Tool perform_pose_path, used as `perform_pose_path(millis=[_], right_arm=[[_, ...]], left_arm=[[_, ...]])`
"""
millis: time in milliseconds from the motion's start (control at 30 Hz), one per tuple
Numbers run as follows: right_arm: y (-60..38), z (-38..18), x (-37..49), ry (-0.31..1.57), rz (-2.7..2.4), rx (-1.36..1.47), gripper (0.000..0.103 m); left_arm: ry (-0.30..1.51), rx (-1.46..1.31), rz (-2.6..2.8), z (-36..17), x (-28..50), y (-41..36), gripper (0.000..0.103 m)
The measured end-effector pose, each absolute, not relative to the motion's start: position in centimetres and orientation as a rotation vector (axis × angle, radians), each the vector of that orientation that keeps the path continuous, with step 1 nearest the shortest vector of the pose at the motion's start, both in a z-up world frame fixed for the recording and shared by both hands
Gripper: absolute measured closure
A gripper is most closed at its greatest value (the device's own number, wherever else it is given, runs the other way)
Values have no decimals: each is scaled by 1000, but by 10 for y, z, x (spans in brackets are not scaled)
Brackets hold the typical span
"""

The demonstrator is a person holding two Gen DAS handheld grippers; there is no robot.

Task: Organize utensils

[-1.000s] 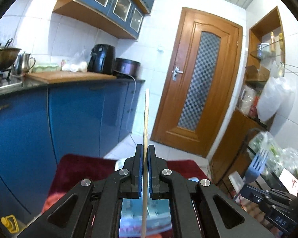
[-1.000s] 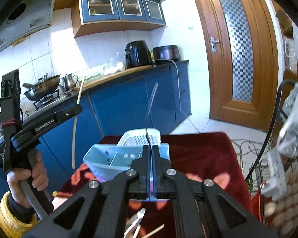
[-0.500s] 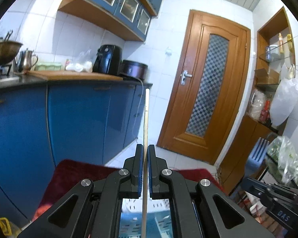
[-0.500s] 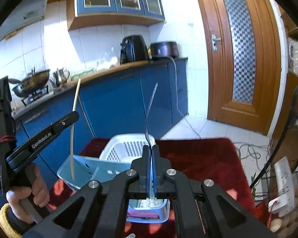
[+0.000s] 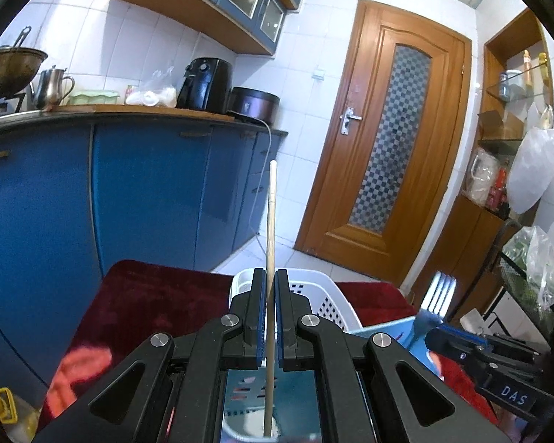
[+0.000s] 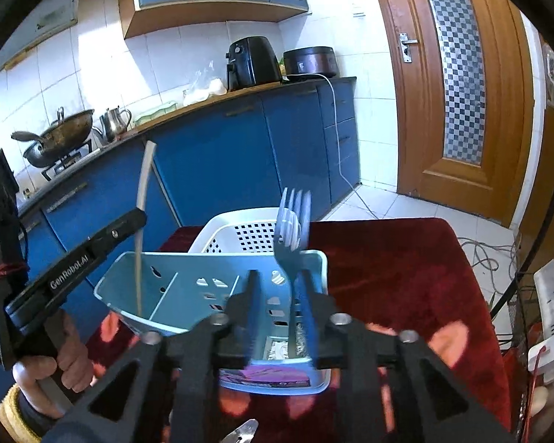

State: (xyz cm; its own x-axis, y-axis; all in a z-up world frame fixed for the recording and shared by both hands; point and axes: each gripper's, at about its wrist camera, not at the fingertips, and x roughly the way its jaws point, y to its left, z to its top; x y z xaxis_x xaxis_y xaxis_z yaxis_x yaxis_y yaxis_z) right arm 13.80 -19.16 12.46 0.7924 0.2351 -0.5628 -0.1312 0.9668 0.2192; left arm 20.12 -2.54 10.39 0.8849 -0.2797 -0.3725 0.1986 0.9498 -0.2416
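Note:
My left gripper (image 5: 270,277) is shut on a pale wooden chopstick (image 5: 271,221) held upright; its lower end reaches into the light blue utensil holder (image 6: 173,288). The chopstick (image 6: 142,221) and left gripper (image 6: 92,251) also show in the right wrist view. My right gripper (image 6: 279,280) is open, jaws apart. A metal fork (image 6: 291,229) stands tines up between the jaws, leaning on the right finger, its handle down in the holder's right compartment. The fork (image 5: 437,295) also shows in the left wrist view.
A white perforated basket (image 6: 240,229) stands behind the holder on the dark red cloth (image 6: 387,258). Another utensil (image 6: 242,432) lies on the cloth at the bottom. Blue cabinets (image 5: 147,192) stand beyond the table. A power strip (image 6: 552,313) sits at right.
Both grippers lowered toward the holder. The right gripper's jaws opened, releasing the fork into the holder. The chopstick's lower end went down into the holder.

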Motion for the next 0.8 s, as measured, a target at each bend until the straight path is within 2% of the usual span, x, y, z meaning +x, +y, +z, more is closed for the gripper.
perform_pose_path(millis=[133,233,300,367,800], right_arm=[[-195,130,132,614,194,185,72],[-198,135,125,601,188,198,64],[-202,136,118,595,186,217,61],[-204,137,113,597,182,231,58],[-216,123,73,630,181,325,44]], left_arm=[[441,-190,-261,106,197,-26,90],[441,-187,-258,108,192,-25,82],[439,-183,-261,110,187,-24,72],[433,-178,-270,112,181,-24,68],[437,-125,-302,128,152,-26,62]])
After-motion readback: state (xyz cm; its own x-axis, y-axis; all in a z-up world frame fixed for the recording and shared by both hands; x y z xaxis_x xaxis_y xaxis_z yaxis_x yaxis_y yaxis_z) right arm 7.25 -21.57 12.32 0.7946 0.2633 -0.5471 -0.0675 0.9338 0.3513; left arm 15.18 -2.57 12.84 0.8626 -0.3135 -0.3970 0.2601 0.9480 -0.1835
